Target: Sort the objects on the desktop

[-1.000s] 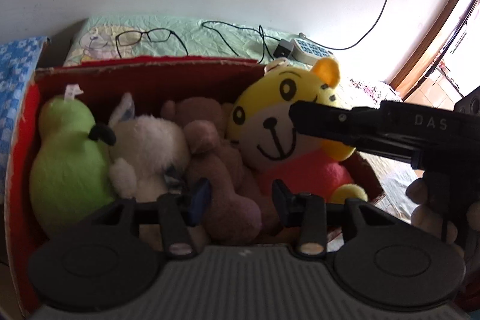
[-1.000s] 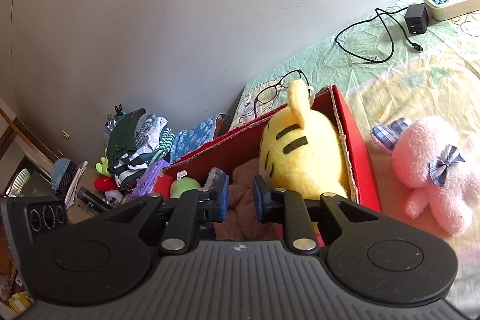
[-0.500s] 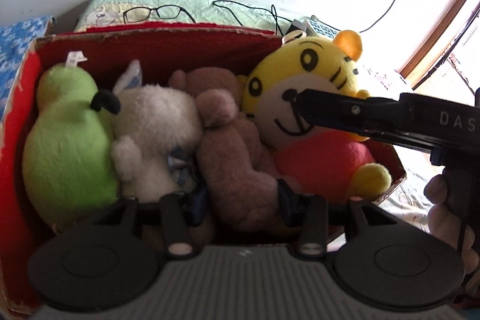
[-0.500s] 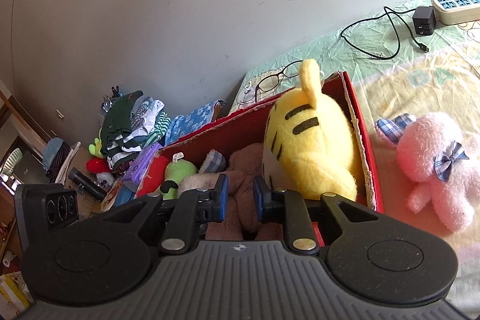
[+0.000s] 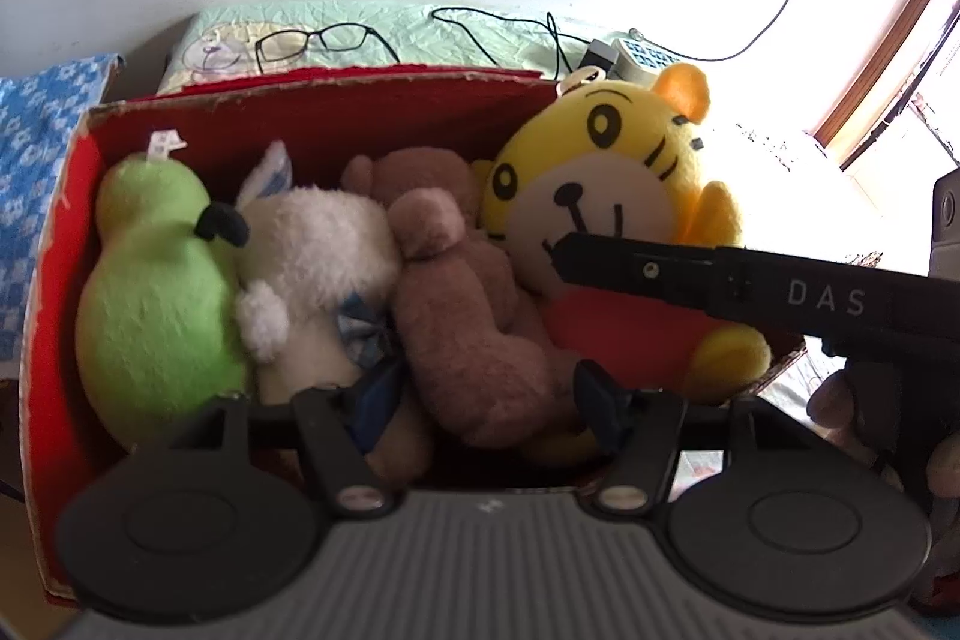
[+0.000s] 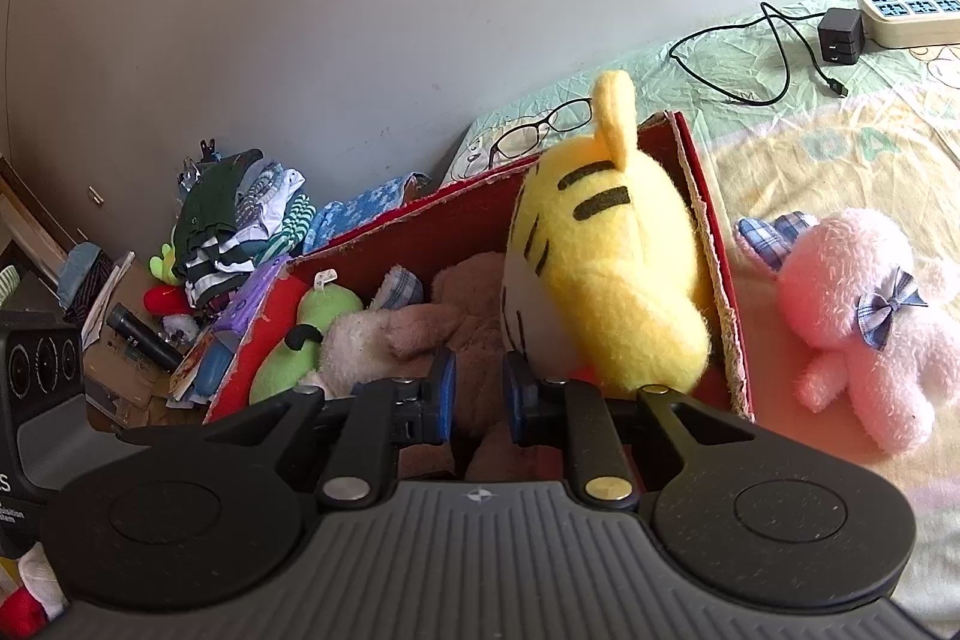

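Pale-green quilted bedding [image 6: 798, 142] carries a red cardboard box [image 5: 372, 100] packed with a green plush, white plush, brown teddy [image 5: 474, 316] and yellow tiger [image 5: 606, 196]. Left gripper [image 5: 492, 400] gapes wide around the teddy; right gripper [image 6: 478, 394] hangs narrowly parted, empty, near a pink plush bunny [image 6: 864, 316].

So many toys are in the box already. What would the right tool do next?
Probably swing right toward the pink bunny, the one toy outside the red box. The right gripper holds nothing, its jaws slightly apart over the brown bear.
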Demonstrator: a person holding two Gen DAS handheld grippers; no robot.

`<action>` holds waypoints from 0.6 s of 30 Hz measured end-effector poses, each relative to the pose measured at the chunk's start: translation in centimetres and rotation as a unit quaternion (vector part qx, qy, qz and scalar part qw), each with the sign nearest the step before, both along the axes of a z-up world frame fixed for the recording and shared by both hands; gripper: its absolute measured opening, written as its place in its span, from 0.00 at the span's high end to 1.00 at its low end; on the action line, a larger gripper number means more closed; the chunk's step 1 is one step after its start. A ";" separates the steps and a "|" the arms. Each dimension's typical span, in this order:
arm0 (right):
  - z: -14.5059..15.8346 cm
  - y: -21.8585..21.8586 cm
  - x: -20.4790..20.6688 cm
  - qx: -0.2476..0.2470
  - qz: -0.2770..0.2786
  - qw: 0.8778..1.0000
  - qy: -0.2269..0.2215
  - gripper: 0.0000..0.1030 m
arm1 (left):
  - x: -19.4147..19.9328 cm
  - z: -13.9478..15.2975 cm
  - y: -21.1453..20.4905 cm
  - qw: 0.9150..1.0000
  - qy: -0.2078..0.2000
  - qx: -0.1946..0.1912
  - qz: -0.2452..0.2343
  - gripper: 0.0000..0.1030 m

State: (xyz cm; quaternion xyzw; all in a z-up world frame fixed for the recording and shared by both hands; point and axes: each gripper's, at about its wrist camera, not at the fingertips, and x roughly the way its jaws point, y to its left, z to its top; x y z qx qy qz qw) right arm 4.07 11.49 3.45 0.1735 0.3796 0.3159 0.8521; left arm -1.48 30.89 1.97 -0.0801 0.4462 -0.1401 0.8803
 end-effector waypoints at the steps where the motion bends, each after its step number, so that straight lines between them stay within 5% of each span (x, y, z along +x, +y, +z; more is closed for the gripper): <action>1: 0.0 0.0 0.0 -0.001 0.000 1.000 -0.001 0.83 | -0.1 0.0 -0.1 1.000 0.000 0.002 0.000 0.33; 18: -0.3 1.1 -0.7 -0.048 0.017 0.998 -0.046 0.81 | -0.6 -0.1 -0.4 1.000 0.000 0.004 0.023 0.23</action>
